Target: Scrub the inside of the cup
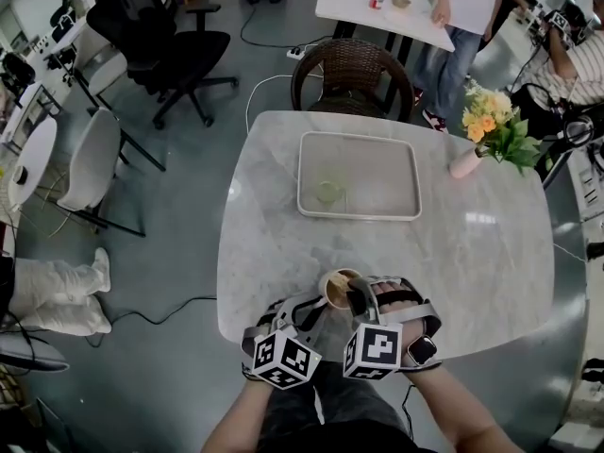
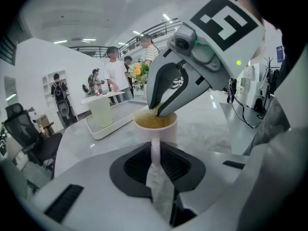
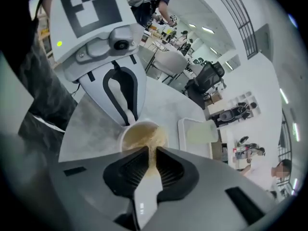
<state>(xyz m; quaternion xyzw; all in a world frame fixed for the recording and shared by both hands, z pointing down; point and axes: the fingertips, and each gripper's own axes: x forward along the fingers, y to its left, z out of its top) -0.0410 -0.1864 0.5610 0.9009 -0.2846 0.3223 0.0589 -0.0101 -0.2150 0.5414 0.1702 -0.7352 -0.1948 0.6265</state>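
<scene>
A pale cup stands near the table's front edge. In the left gripper view my left gripper is shut on the cup's handle, and the cup stays upright. My right gripper reaches down into the cup from the right. Its jaws are shut on a yellow-brown scrubbing sponge that fills the cup's inside. The right gripper's fingertips sit inside the rim. In the right gripper view the left gripper shows behind the cup.
A white tray in the table's middle holds a pale green cup. A pink vase with flowers stands at the right back. A wicker chair is behind the table. People stand at the far tables.
</scene>
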